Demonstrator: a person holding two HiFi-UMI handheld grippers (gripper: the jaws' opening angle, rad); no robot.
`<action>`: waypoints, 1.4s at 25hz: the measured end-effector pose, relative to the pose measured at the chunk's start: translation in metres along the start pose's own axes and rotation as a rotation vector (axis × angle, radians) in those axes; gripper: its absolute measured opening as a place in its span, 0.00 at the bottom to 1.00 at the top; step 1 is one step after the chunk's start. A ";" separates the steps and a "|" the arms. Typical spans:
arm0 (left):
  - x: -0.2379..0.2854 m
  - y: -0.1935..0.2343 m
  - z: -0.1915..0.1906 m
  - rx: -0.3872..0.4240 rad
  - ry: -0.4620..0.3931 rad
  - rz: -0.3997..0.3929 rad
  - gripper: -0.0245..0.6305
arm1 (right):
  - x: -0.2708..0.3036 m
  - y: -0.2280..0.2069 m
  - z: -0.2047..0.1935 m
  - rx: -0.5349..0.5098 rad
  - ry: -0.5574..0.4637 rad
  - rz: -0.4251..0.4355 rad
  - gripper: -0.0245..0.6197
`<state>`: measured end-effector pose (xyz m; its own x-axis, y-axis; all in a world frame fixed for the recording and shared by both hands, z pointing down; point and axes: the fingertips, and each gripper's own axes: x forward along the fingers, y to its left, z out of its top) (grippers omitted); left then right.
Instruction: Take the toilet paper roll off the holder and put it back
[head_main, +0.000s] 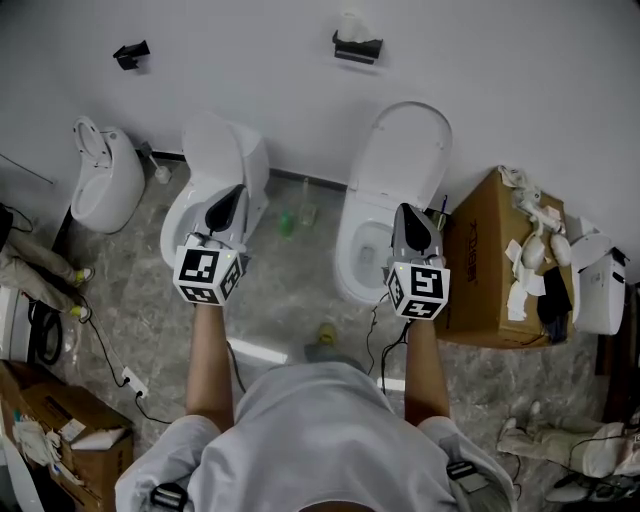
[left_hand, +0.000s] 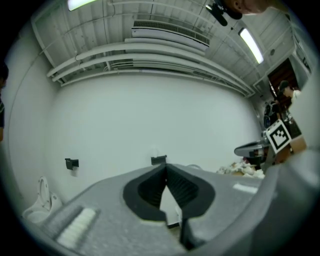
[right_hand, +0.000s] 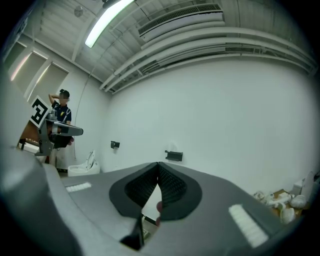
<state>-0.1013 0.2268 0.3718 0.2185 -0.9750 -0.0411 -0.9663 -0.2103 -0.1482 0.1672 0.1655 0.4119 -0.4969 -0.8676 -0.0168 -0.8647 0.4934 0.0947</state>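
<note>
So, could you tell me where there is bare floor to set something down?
Bare floor lies between the small left toilet and the middle toilet. Between the middle toilet and the open right toilet stands a green bottle. The cardboard box top is crowded with paper scraps.

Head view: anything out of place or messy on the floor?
Yes. Crumpled white paper is heaped on the cardboard box right of the toilets, and some hangs down its side. A green bottle sits on the floor between the two toilets. Nothing looks broken.
</note>
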 end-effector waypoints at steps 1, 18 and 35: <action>0.011 0.001 0.000 0.001 0.003 0.002 0.04 | 0.010 -0.007 0.000 0.000 0.001 0.002 0.04; 0.134 0.020 -0.011 0.019 0.039 0.057 0.04 | 0.131 -0.080 -0.018 0.011 0.009 0.065 0.04; 0.217 0.069 -0.014 0.036 -0.018 0.023 0.04 | 0.225 -0.083 -0.026 0.006 0.000 0.050 0.04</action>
<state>-0.1225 -0.0006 0.3670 0.1993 -0.9780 -0.0621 -0.9655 -0.1851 -0.1829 0.1291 -0.0728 0.4264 -0.5399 -0.8416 -0.0124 -0.8389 0.5368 0.0898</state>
